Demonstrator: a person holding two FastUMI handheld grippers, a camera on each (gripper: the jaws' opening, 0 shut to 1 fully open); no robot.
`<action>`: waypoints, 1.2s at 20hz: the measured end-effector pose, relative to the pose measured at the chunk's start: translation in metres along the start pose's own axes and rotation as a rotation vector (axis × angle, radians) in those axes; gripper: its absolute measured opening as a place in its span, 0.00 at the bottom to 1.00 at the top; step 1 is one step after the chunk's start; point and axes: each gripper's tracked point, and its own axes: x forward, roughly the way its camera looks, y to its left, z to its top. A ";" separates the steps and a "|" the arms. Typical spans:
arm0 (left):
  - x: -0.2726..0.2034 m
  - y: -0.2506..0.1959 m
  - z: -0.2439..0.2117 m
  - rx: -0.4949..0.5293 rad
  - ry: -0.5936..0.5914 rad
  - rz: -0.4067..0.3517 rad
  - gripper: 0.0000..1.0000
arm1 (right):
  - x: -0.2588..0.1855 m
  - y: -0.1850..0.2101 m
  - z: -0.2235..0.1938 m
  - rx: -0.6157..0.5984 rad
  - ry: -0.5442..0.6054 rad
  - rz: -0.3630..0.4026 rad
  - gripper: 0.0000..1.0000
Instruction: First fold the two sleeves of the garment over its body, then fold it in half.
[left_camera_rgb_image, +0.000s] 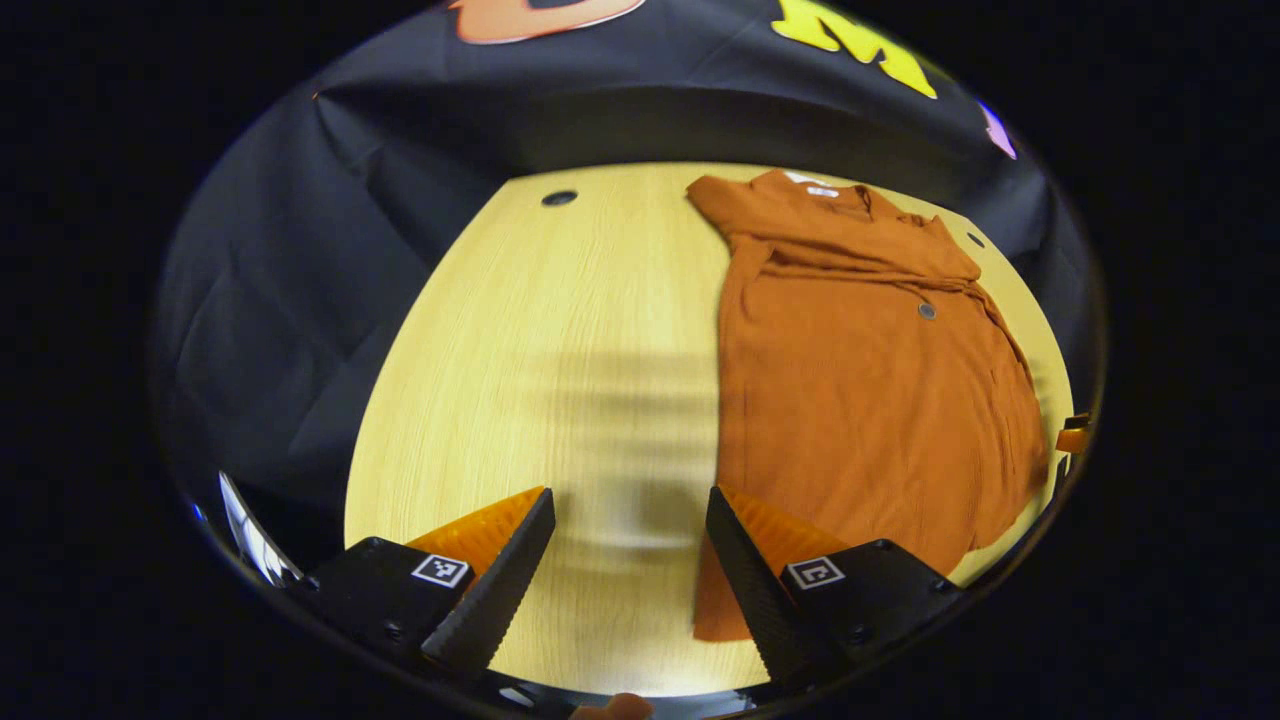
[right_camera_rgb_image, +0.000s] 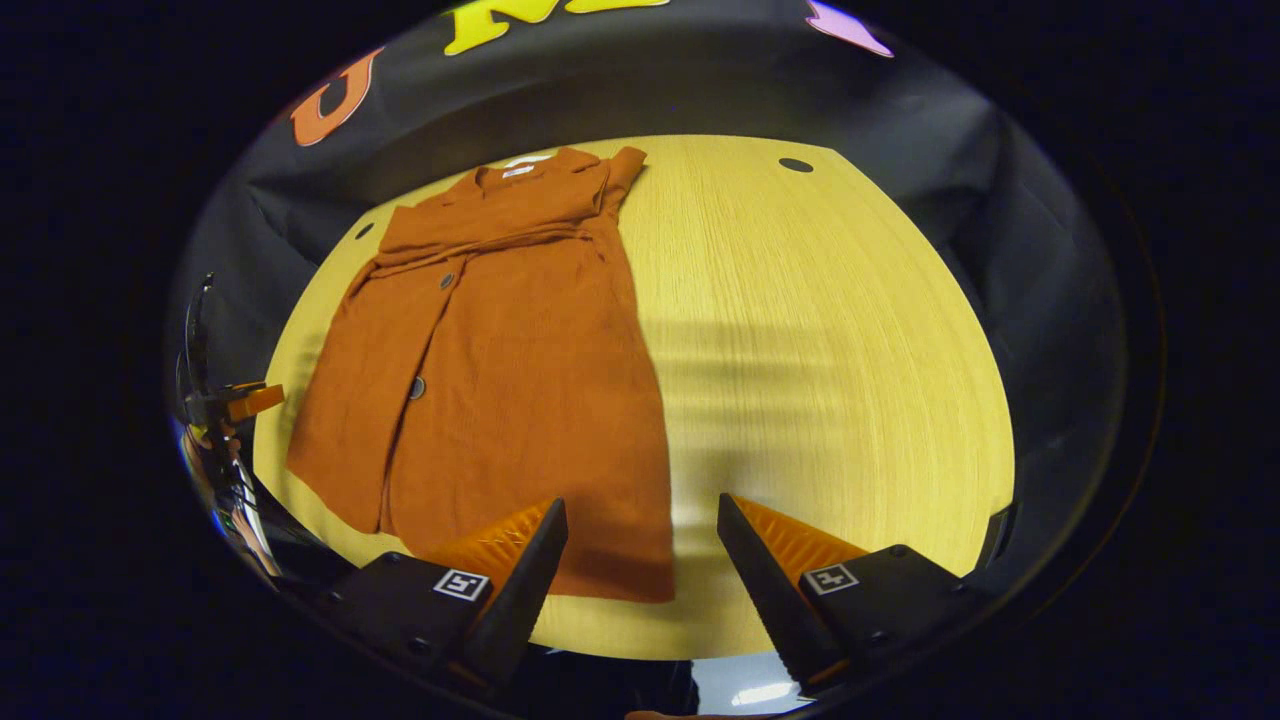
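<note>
- At the bottom of the left gripper view, the left tongs (left_camera_rgb_image: 630, 500) stand wide apart, released, holding nothing – bare wooden surface (left_camera_rgb_image: 560, 330) shows between the two fingers.
- At the bottom of the right gripper view, the right tongs (right_camera_rgb_image: 640, 510) are likewise spread and empty, over the surface (right_camera_rgb_image: 820, 330).
- Blurred shadow bands cross the wood in both views; the garment's lower corner is covered by the right-hand finger (left_camera_rgb_image: 750, 570) in the left gripper view.
- At that view's right edge, a small part of the other tongs is cut off, too little to read.
- The garment (left_camera_rgb_image: 860, 400) lies flat in the right half of the left gripper view, sleeves folded across its upper body, its hem near the right-hand finger.
- Seen from the right gripper view, the garment (right_camera_rgb_image: 520, 370) fills the left-centre – its hem just above the left-hand finger (right_camera_rgb_image: 520, 580).
</note>
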 end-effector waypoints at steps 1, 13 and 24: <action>0.002 -0.014 -0.012 -0.029 0.018 -0.021 0.99 | 0.001 -0.004 -0.004 0.017 0.023 0.007 0.98; -0.027 -0.042 -0.043 -0.280 0.424 -0.639 0.97 | 0.013 -0.024 -0.030 0.152 0.273 0.340 0.94; -0.042 -0.046 -0.058 -0.184 0.568 -0.749 0.85 | 0.012 0.001 -0.027 0.300 0.425 0.657 0.92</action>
